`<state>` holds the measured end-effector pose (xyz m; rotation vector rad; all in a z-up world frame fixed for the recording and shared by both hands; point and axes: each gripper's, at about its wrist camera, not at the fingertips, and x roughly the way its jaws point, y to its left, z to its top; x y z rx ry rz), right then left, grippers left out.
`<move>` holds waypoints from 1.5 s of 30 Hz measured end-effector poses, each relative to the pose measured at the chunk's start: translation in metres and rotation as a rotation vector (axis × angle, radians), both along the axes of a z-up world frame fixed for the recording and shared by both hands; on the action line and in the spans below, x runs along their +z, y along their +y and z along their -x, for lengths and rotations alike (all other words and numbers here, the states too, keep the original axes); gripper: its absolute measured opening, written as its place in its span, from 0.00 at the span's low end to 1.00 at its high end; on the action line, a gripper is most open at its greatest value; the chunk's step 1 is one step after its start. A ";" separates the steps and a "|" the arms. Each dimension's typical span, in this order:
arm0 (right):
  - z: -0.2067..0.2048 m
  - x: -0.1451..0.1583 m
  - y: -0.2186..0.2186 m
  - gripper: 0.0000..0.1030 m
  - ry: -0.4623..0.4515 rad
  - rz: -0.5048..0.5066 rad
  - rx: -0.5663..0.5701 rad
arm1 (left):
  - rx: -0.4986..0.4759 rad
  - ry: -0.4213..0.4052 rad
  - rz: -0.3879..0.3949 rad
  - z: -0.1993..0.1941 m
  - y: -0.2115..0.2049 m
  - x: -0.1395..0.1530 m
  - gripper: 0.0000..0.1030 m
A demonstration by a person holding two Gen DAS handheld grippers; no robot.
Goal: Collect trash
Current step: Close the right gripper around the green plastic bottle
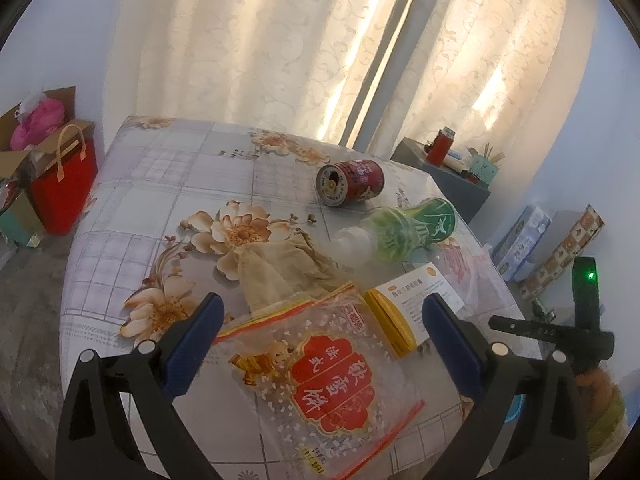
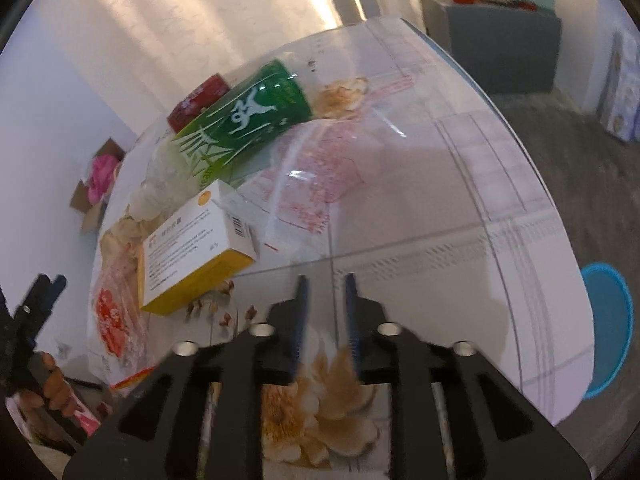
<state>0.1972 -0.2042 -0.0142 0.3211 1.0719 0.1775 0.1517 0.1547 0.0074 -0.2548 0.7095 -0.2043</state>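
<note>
Floral tablecloth (image 1: 168, 184) w/ curtains behind. Left gripper (image 1: 320, 320) spread wide over snack bag (image 1: 328, 380), not touching. Right gripper (image 2: 325, 300) jaws narrow, nothing between, above bare cloth. Bag: light, crinkly, slippery; take by edge. Yellow-white box (image 2: 192, 248) stiff, grip across sides. Green bottle (image 1: 404, 232) and red can (image 1: 352, 182) lie tipped; both prob. empty, roll-prone. Blue bin (image 2: 608, 328) beside table, contents unseen.

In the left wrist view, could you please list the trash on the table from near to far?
Clear red-labelled snack bag → crumpled beige cloth → green-labelled plastic bottle lying down → red tin can on its side.
</note>
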 end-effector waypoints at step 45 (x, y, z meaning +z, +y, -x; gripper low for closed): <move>-0.177 -0.026 0.072 0.66 0.416 -0.614 -0.344 | 0.027 -0.035 0.076 0.015 0.023 0.003 0.94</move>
